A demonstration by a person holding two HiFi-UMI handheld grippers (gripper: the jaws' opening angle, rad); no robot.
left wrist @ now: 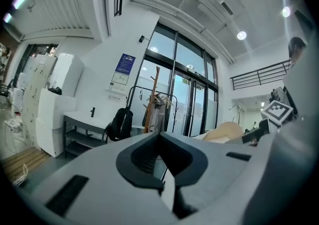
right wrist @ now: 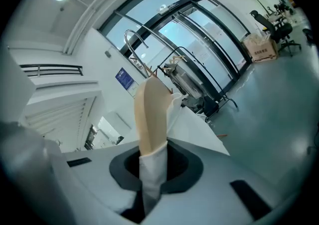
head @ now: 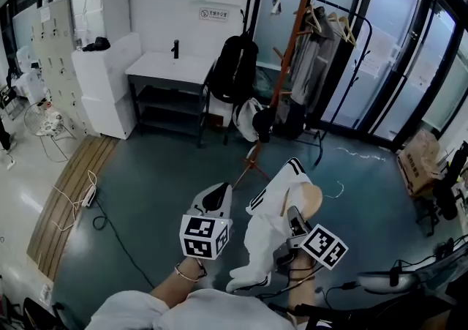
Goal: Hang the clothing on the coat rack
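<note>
A white garment (head: 267, 237) with black stripes hangs on a tan wooden hanger (head: 311, 200) low in the head view. My right gripper (head: 294, 222) is shut on the hanger. In the right gripper view the hanger (right wrist: 152, 114) and white cloth (right wrist: 194, 126) run up between the jaws of my right gripper (right wrist: 152, 161). My left gripper (head: 219, 191) hovers just left of the garment, apart from it. In its own view the left gripper (left wrist: 159, 136) is shut with nothing held. The orange-brown coat rack (head: 289, 50) stands tilted ahead, beyond both grippers, and shows in the left gripper view as the coat rack (left wrist: 152, 99).
A black clothes rail (head: 333, 36) with hangers and dark coats stands behind the rack. A black backpack (head: 234, 65) hangs beside a white table (head: 172, 69). Cables (head: 102, 222) lie on the floor at left. A cardboard box (head: 417, 160) sits by the glass doors (head: 409, 65).
</note>
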